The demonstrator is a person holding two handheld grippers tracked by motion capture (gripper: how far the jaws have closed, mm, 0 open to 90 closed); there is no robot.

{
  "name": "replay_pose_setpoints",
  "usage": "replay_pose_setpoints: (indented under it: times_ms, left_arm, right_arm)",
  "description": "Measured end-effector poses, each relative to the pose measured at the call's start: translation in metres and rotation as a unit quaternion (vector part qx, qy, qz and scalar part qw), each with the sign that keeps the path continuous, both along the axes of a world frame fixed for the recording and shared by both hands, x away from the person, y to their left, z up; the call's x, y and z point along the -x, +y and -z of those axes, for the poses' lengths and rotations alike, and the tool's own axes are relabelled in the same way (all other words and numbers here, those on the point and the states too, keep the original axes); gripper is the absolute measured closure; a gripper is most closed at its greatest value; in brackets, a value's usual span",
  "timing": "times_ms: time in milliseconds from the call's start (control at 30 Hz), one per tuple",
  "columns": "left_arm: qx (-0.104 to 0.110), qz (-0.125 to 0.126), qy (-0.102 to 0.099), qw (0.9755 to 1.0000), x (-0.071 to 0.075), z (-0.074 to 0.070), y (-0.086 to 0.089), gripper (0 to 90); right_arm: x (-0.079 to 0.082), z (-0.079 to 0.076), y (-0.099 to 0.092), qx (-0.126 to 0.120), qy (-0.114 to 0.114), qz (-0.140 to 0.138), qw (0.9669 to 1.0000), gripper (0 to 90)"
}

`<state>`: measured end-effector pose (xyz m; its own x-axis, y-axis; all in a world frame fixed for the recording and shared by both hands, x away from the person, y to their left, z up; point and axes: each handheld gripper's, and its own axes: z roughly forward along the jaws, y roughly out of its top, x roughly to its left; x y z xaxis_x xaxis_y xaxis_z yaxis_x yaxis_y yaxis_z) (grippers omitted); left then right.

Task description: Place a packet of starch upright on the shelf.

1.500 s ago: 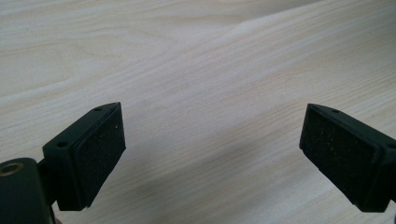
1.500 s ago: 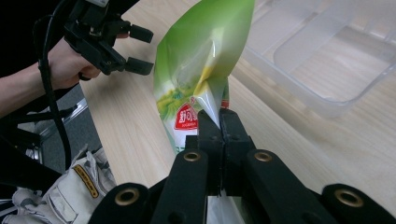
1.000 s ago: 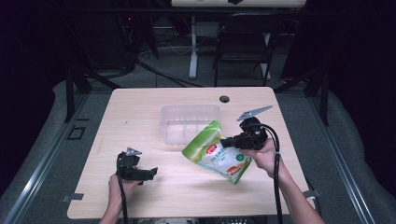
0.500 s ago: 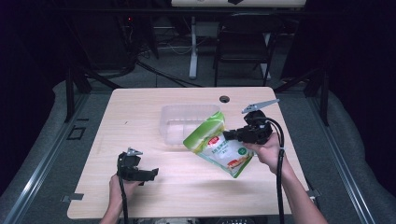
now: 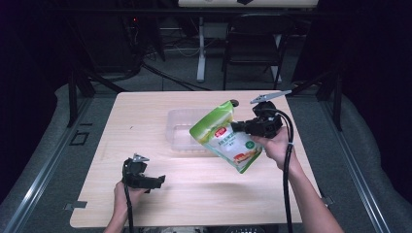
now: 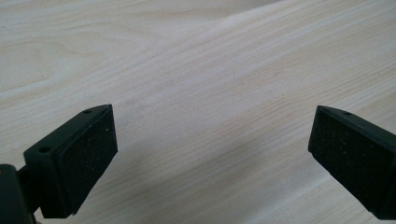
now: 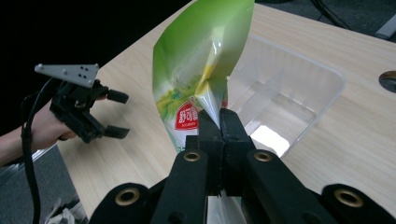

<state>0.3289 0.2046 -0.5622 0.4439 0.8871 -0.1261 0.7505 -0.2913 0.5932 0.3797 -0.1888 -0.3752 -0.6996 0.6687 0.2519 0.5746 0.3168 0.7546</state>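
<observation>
While your left gripper [image 5: 154, 181] has stayed low with jaws wide, your right gripper [image 5: 237, 127], clamped on the green bag [image 5: 225, 136], has carried it up beside the clear tray [image 5: 178, 130].

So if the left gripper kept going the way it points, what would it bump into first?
Probably the light wooden table top: the open left gripper tilts down at bare wood, nothing between its black jaws.

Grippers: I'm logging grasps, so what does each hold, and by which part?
The right gripper pinches the green pouch by its side edge, in the air. The left gripper is open, holding nothing.
</observation>
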Motion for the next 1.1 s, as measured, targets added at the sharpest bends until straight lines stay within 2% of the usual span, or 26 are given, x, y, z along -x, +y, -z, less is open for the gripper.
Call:
replay_pose_setpoints:
  times_ms: [367,467,567,833,900,1033,1100]
  left_arm:
    - [-0.001,0.003,-0.002,1.0000,0.000,0.000,-0.001,1.4]
    - [-0.009,0.003,-0.006,0.9999,0.000,-0.001,-0.002,1.4]
    - [-0.007,0.003,-0.011,0.9999,-0.001,-0.002,-0.002,1.5]
    - [-0.014,0.006,-0.011,0.9998,-0.002,-0.002,-0.005,1.6]
    - [-0.013,0.009,-0.012,0.9998,-0.003,-0.003,-0.005,1.6]
    - [-0.016,0.011,-0.015,0.9997,-0.002,-0.003,-0.006,1.6]
    - [-0.016,0.007,-0.015,0.9997,-0.003,-0.003,-0.007,1.7]
  right_arm:
    - [-0.019,-0.004,0.013,-0.007,-0.008,0.022,0.9997,89.5]
    - [-0.023,-0.004,0.017,-0.010,-0.013,0.029,0.9994,89.5]
    - [-0.029,-0.006,0.020,-0.013,-0.016,0.037,0.9991,89.5]
    - [-0.044,-0.009,0.032,-0.023,-0.031,0.066,0.9971,89.5]
    - [-0.048,-0.008,0.034,-0.028,-0.032,0.072,0.9965,89.5]
    - [-0.055,-0.005,0.039,-0.023,-0.034,0.085,0.9955,89.5]
    - [-0.059,-0.003,0.041,-0.031,-0.032,0.091,0.9948,89.5]
